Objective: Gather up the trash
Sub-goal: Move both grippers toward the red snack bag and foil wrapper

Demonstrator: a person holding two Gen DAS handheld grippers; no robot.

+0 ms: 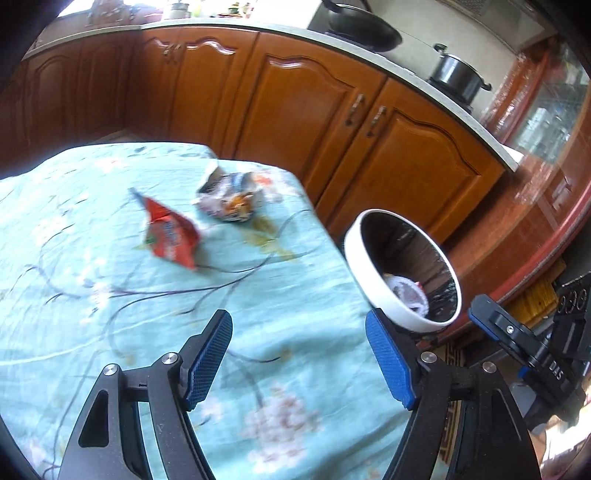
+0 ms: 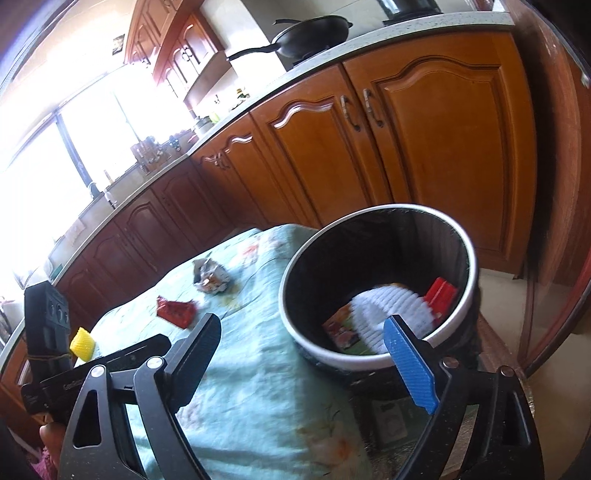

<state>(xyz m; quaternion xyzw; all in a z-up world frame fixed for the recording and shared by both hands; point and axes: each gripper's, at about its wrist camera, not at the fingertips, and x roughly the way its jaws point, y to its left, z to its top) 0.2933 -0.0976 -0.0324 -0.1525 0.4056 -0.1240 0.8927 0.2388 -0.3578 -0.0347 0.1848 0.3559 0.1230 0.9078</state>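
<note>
both hand-held grippers stand with jaws wide apart and nothing between the pads. left hand-held gripper [image 1: 299, 354] hovers over the near part of the desk [image 1: 74, 314], which is covered by a pale blue-green flowered cloth [image 1: 258, 369]; its blue ribbed pads frame only bare cloth. on the cloth farther off lies a red snack wrapper [image 1: 170, 236], and just beyond it, to the right, a crumpled white and silver wrapper [image 1: 231, 197], near the far edge of the desk. the two wrappers lie close together but apart. right hand-held gripper [image 2: 308, 350] hangs at the right edge of the desk, with its right pad in front of the near rim of the trash bin [image 2: 291, 295]. the bin is round, with a white rim and a black liner, and stands just beside the desk on the right, its mouth open. inside it lie a white ribbed paper piece [image 2: 388, 310], a red packet [image 2: 439, 295] against the right wall and a green and orange printed packet [image 2: 343, 328] at the near left. a small yellow ribbed object [image 2: 83, 343] sits at the near left edge of the desk in the right wrist view, close to the left hand-held gripper's body. brown wooden cabinets [image 2: 424, 147] run behind, with a black wok [image 2: 314, 33] on the counter above.
</note>
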